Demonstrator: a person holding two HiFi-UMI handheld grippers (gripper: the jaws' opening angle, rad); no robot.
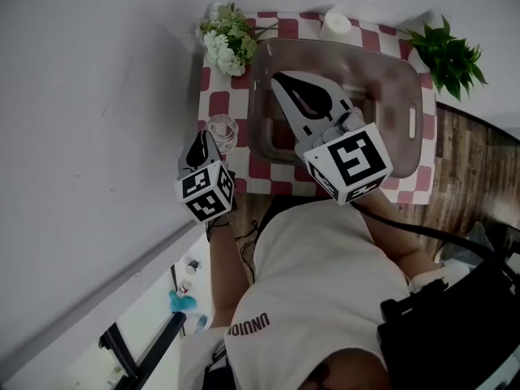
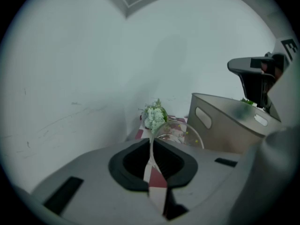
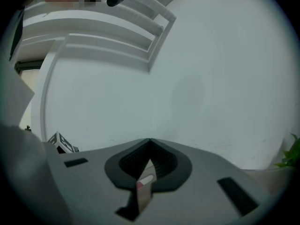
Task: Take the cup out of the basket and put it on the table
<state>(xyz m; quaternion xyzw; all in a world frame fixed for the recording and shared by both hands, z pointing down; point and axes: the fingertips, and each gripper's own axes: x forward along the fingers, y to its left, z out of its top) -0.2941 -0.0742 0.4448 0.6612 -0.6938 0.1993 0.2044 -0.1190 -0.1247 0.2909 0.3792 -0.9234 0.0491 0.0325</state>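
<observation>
A clear glass cup (image 1: 221, 127) stands on the red-and-white checked tablecloth (image 1: 218, 101), just left of the grey translucent basket (image 1: 409, 84). My left gripper (image 1: 203, 140) is at the cup's left rim. In the left gripper view its jaws (image 2: 151, 141) are pressed together and the cup's rim (image 2: 180, 128) starts right at their tips, so they pinch the cup's wall. My right gripper (image 1: 281, 80) hangs over the basket, shut, with nothing in it. The right gripper view shows its closed jaws (image 3: 150, 143) against a bare wall.
White flowers (image 1: 226, 42) stand at the table's far left corner, close behind the cup. A white roll (image 1: 335, 24) sits behind the basket and a green plant (image 1: 449, 54) at the far right. The wall runs along the table's left edge.
</observation>
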